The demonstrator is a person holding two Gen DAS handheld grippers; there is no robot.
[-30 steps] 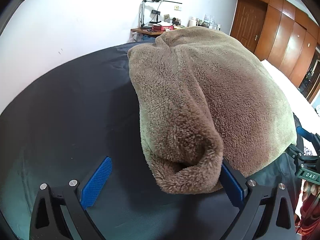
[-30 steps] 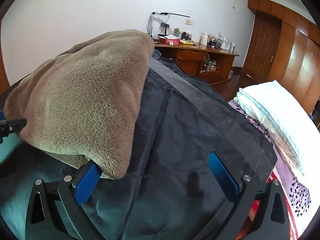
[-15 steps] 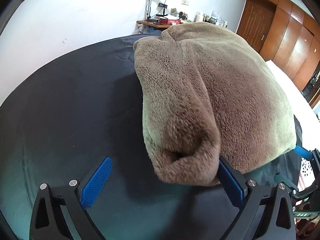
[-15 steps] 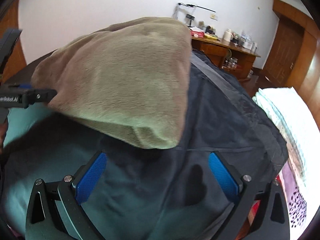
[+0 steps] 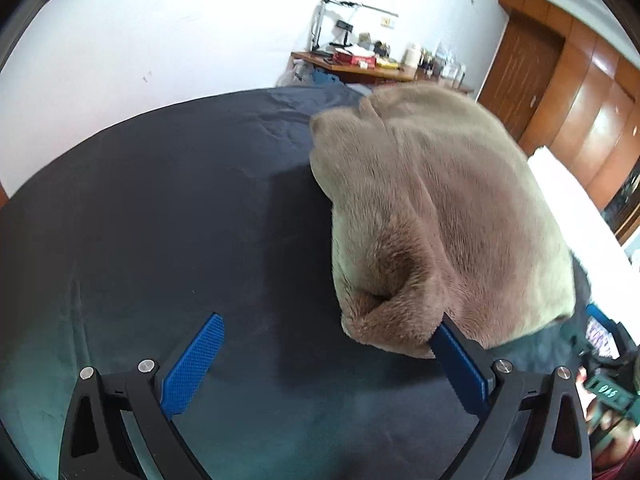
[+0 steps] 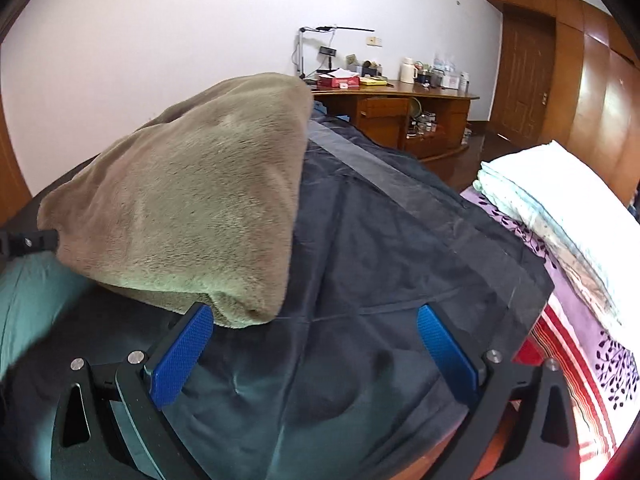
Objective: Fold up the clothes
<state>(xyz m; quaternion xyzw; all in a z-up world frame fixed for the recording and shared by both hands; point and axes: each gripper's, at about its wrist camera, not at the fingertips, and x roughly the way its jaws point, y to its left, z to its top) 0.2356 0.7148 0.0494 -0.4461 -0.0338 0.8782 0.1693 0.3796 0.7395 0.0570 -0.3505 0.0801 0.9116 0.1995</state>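
Note:
A folded brown fleece garment [image 5: 448,216] lies on a dark cloth [image 5: 168,216] spread over the bed. My left gripper [image 5: 332,360] is open; its right finger [image 5: 456,360] touches the garment's near rolled corner, the left finger is apart on the cloth. In the right wrist view the garment [image 6: 192,208] fills the left half. My right gripper [image 6: 316,348] is open; its left finger [image 6: 180,356] sits just under the garment's near corner, the right finger over bare dark cloth [image 6: 400,248].
A wooden desk [image 6: 404,108] with a lamp and clutter stands by the white back wall. Folded white bedding [image 6: 560,208] lies on a patterned sheet [image 6: 592,344] at right. Wooden wardrobe doors [image 5: 576,92] line the right side. The other gripper's tip [image 6: 28,242] shows at the left.
Both grippers stay open. The left camera has pulled back and left slightly, showing more dark cloth. The right gripper has swung back right, its left finger again by the garment's corner.

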